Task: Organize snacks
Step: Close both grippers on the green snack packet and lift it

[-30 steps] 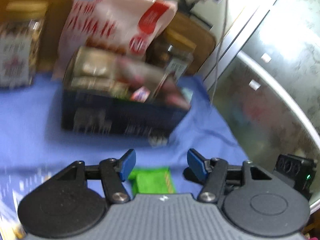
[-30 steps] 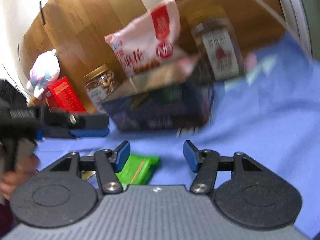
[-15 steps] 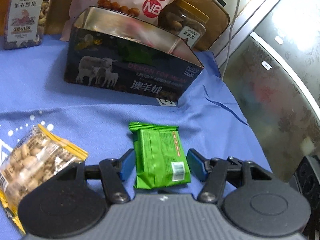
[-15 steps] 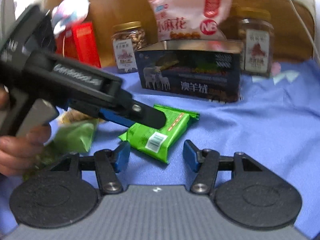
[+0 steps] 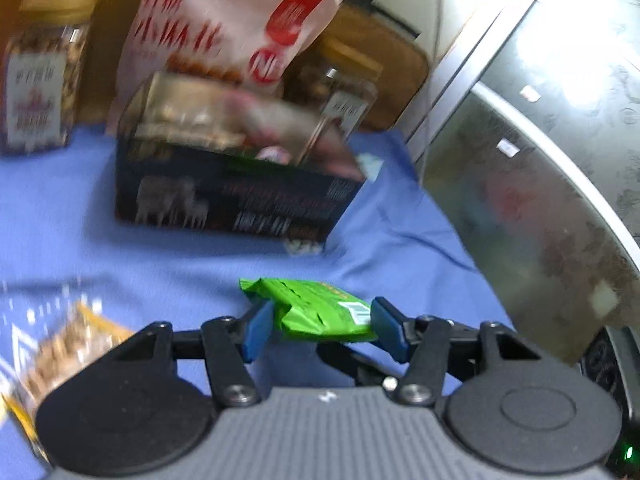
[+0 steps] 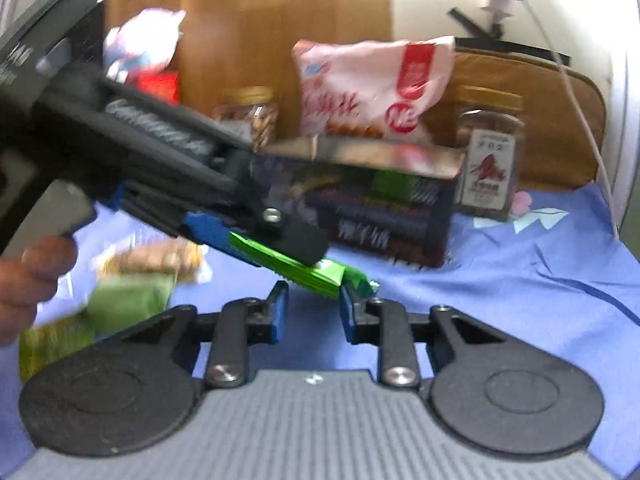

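While the left gripper [image 5: 322, 330] closes its blue pads, the green snack pack [image 5: 320, 312] sits right between them, and the pads press on its two sides. That squeeze is why the pack hangs off the blue cloth [image 5: 120, 248] with its far end tipped up. At twelve o'clock from it stands the dark box [image 5: 224, 200], open at the top, so snacks can drop in. A green pack already shows inside. Behind the box a big pink bag [image 5: 224, 32] stands up tall. A nut jar [image 5: 40, 80] stands at ten o'clock and another jar [image 5: 340, 92] at one o'clock, pushed to the back so they leave room in front. A nut bag [image 5: 60, 344] lies flat on the cloth at eight o'clock, not yet sorted, I think.

From the right wrist view, the left gripper [image 6: 280, 248] reaches in from nine o'clock, held by a hand [image 6: 28, 280], and it clamps the green snack pack [image 6: 316, 272] with the long end sticking out. The right gripper [image 6: 312, 316] is closing too. Its pads sit close together, just under the tip of the pack. I see no pad pressing on anything. Maybe it waits there to help. The dark box [image 6: 380, 216] is at twelve o'clock, near the pack, so the trip looks short. More green packs [image 6: 120, 304] lie at nine o'clock on the cloth.
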Demonstrator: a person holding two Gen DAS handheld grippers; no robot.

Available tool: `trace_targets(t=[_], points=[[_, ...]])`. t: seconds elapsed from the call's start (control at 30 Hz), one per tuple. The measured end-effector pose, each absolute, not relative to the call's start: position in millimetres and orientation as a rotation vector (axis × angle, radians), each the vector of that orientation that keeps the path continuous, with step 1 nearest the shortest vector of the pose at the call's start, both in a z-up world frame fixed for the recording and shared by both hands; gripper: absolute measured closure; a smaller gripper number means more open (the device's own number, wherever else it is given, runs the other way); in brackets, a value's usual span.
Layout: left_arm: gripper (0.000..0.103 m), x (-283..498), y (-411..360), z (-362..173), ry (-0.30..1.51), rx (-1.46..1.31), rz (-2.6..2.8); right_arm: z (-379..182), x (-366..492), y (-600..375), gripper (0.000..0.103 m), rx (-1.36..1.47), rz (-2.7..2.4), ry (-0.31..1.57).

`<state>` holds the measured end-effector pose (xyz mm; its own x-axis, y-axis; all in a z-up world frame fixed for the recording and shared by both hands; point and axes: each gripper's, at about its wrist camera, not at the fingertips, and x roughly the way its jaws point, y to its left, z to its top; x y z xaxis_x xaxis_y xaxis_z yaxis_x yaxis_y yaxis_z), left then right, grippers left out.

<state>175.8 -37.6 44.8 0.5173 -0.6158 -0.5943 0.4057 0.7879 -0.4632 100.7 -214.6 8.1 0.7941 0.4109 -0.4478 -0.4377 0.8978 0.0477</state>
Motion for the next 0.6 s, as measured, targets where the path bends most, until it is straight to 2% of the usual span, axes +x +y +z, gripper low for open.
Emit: trace_targets(t=[0.3, 0.6], points=[[0.049, 186, -47, 77, 0.743, -0.239, -0.641, 33, 115, -224, 0.076, -0.004, 0.434, 0.378], [0.049, 177, -52, 24, 0.912, -0.241, -0.663, -1, 99, -229, 0.074, -0.095, 0.482, 0.517]])
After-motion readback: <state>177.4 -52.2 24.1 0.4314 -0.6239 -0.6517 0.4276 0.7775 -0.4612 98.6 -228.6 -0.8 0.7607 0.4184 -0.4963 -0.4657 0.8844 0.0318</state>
